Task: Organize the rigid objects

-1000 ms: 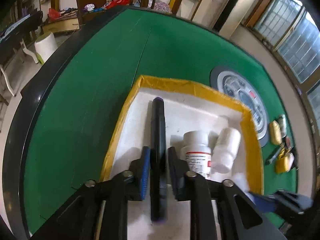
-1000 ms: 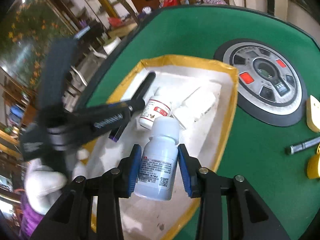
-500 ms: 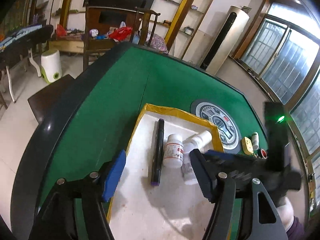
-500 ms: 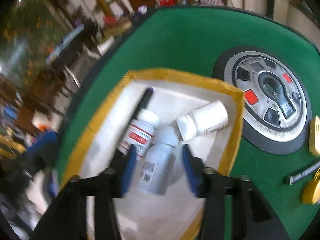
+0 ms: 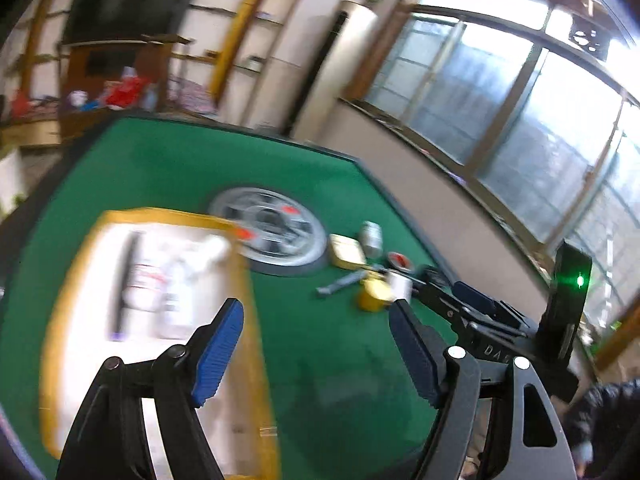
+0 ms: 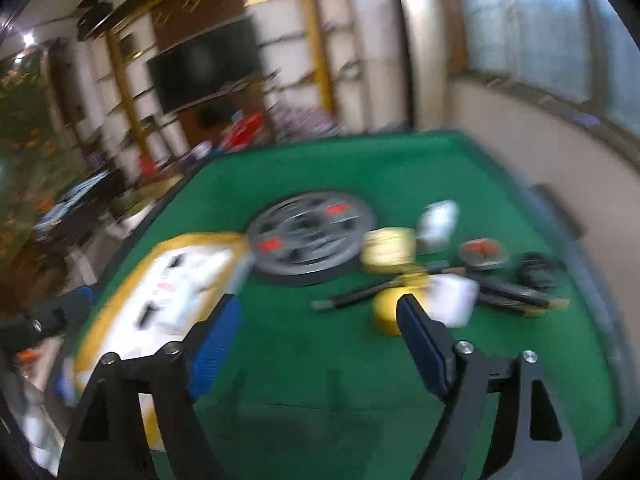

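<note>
Currently the left gripper [image 5: 316, 346] hangs above the green felt table [image 5: 168, 168] with its blue-padded jaws spreading and nothing between them. The right gripper [image 6: 318, 344] is likewise opening and empty. Inside the yellow-rimmed white tray [image 5: 64, 288] lie a black pen [image 5: 125, 280] and what appear to be three white bottles [image 5: 172, 280], blurred by motion. Just beside the tray sits the round grey control disc [image 6: 310, 234]. Right of the disc, loose items lie clustered on the felt: a yellow box [image 6: 388, 248], a white container [image 6: 438, 222], a yellow round object [image 6: 390, 312], and dark marker pens [image 6: 352, 298].
</note>
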